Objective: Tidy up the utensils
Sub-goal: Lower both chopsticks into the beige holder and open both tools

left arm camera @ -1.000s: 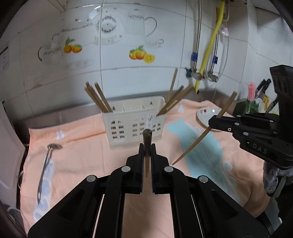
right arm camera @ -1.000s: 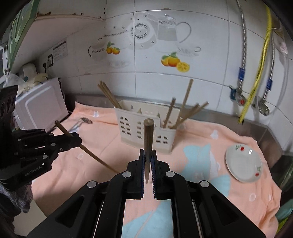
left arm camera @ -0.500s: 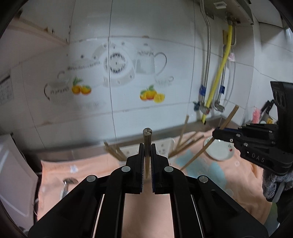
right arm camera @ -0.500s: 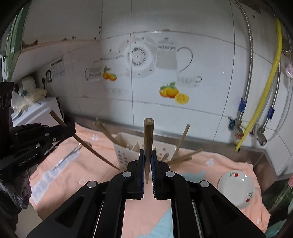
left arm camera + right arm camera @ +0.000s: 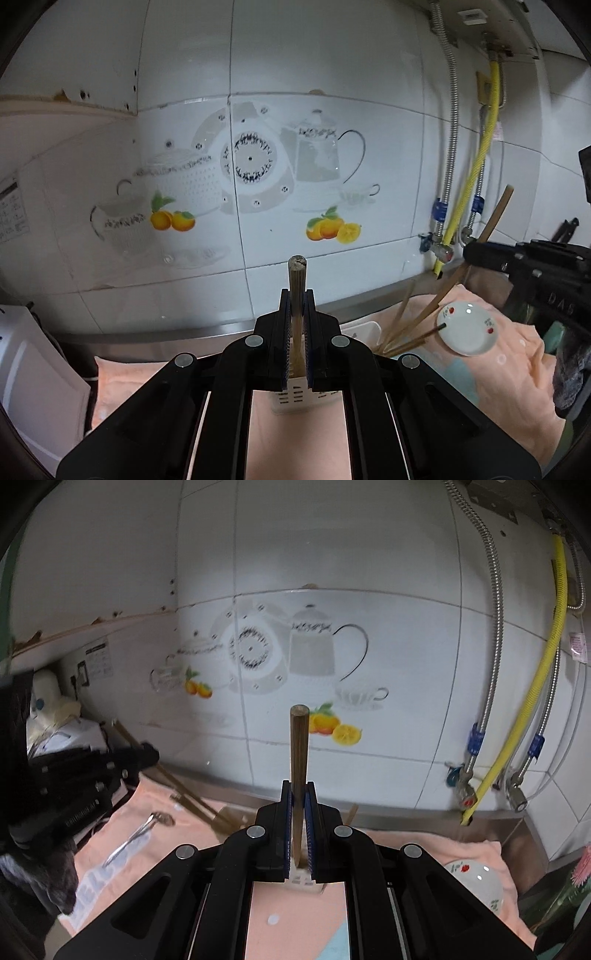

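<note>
1. Both claws have risen since a second ago; the rack (image 5: 295, 397) now sits low behind the fingers.
2. Your left claw (image 5: 295, 332) clamps one chopstick (image 5: 296, 291), your right claw (image 5: 297, 823) another chopstick (image 5: 298, 753).
3. Lower each tip-first into the rack, releasing only once seated.

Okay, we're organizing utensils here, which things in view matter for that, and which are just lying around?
For the job:
left gripper, shut on a chopstick
right gripper, shut on a second chopstick
utensil holder
spoon

Lying about:
small plate
yellow hose
peach towel
</note>
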A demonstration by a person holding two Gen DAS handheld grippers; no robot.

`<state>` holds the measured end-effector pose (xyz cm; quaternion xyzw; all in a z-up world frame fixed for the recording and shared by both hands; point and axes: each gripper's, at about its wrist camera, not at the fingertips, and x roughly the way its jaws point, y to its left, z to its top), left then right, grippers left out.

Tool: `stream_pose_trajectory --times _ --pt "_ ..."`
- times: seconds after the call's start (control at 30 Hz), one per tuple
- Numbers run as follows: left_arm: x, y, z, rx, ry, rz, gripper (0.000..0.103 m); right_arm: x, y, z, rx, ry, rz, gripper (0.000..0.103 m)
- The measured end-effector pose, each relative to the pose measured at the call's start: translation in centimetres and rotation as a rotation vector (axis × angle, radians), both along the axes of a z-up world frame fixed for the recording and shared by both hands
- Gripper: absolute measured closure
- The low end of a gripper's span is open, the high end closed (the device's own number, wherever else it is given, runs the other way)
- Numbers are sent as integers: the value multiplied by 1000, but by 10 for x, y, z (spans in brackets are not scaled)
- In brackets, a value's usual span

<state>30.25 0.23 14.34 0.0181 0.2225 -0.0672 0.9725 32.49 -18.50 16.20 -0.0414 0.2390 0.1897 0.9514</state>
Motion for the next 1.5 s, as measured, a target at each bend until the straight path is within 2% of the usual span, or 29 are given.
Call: stream_pose_trajectory --times 0.27,0.7,1.1,1.5 --pt "21 9 -22 -18 46 17 98 30 1 -27 -26 38 -49 96" --pt "39 18 -51 -44 119 27 98 45 5 -67 -47 110 -51 96" --pt "53 18 -74 -35 180 31 97 56 4 -86 -39 163 -58 96" --pt "53 17 -76 -20 188 38 96 57 2 -88 -30 166 -65 94"
